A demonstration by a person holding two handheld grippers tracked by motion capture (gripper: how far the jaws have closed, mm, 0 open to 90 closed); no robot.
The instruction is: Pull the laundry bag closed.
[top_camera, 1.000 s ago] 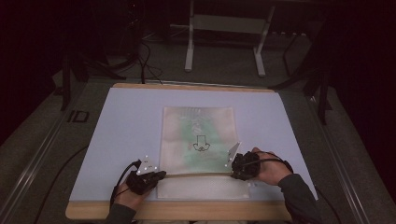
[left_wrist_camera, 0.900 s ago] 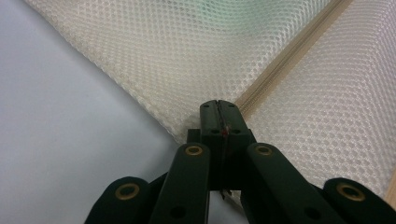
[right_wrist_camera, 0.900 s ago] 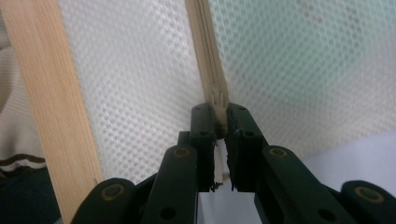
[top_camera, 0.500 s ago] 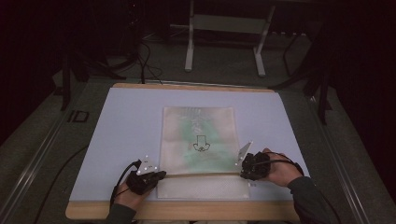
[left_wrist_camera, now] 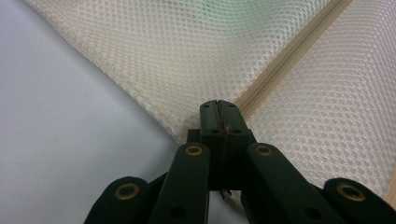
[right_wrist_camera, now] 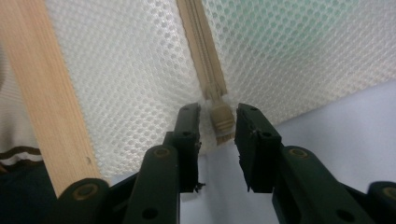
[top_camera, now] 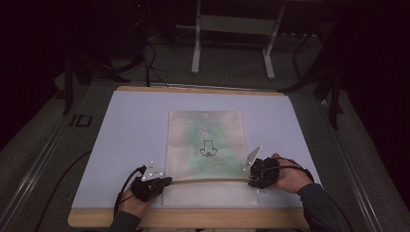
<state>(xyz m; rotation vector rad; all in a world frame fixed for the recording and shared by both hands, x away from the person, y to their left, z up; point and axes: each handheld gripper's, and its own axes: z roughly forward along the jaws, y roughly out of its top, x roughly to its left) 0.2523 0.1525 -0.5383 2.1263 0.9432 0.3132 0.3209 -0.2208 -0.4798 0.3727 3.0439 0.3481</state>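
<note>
A cream mesh bag (top_camera: 205, 145) with a green item and a small black drawing inside lies flat on the table. Its beige zipper (top_camera: 208, 180) runs across near the front edge. My left gripper (top_camera: 164, 181) is shut on the bag's left corner at the zipper's end (left_wrist_camera: 218, 116), and the zipper (left_wrist_camera: 289, 60) stretches away from it. My right gripper (top_camera: 252, 178) is at the zipper's right end. Its jaws have just been opening, and the zipper pull (right_wrist_camera: 222, 122) stands between the fingers (right_wrist_camera: 218, 126) with a narrow gap on each side.
The bag rests on a pale blue-white mat (top_camera: 135, 125) on a wooden table, whose front edge (right_wrist_camera: 46, 93) runs close behind the right gripper. Metal frame legs (top_camera: 196, 43) and dark cables (top_camera: 150, 63) stand on the floor beyond the table.
My right hand has shifted a little to the right along the zipper line. The left hand and the bag's left corner have stayed put.
</note>
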